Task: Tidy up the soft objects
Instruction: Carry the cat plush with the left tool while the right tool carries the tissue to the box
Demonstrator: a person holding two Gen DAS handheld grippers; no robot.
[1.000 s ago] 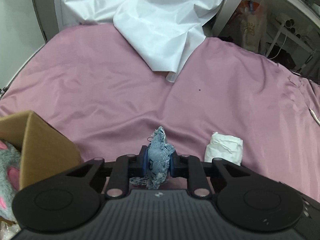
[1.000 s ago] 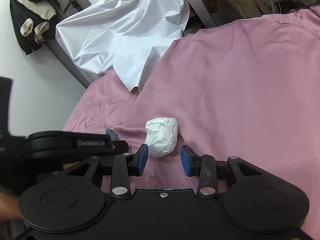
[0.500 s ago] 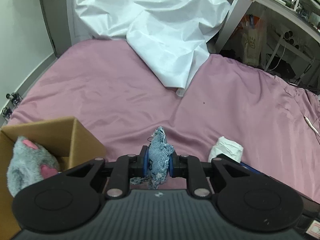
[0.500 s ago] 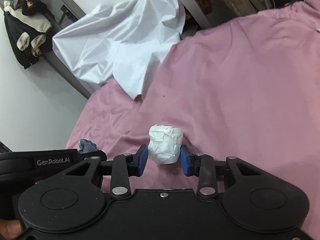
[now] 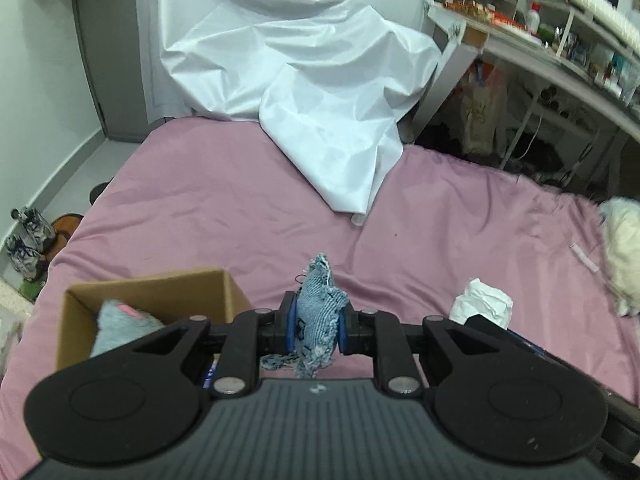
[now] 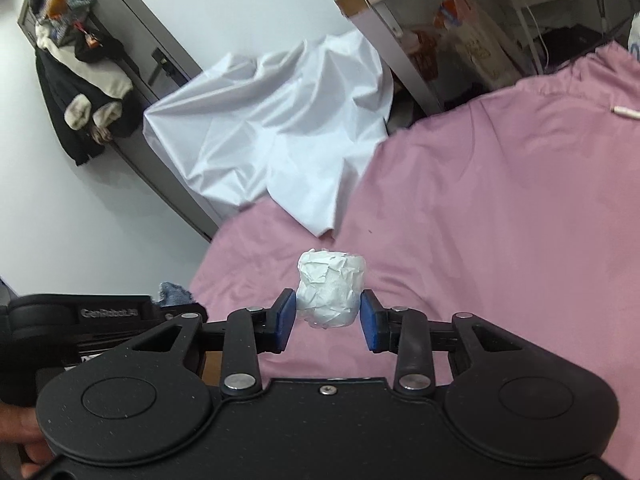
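- Denim scrap (image 5: 318,312) – clamped in left gripper (image 5: 316,330), above pink sheet (image 5: 224,216), just right of box (image 5: 160,292).
- Paper wad (image 6: 330,290) – pinched between right gripper (image 6: 328,322) pads, held over sheet.
- Grey plush (image 5: 124,322) inside box.

— What am I counting on the pink bedspread (image 5: 208,216)?

— I'm counting one cardboard box (image 5: 148,292) at its left edge, one grey plush (image 5: 120,324) inside, one denim scrap (image 5: 318,312), one white paper wad (image 6: 330,294), one fluffy cream thing (image 5: 622,252) at its right edge, and one white sheet (image 5: 304,92).
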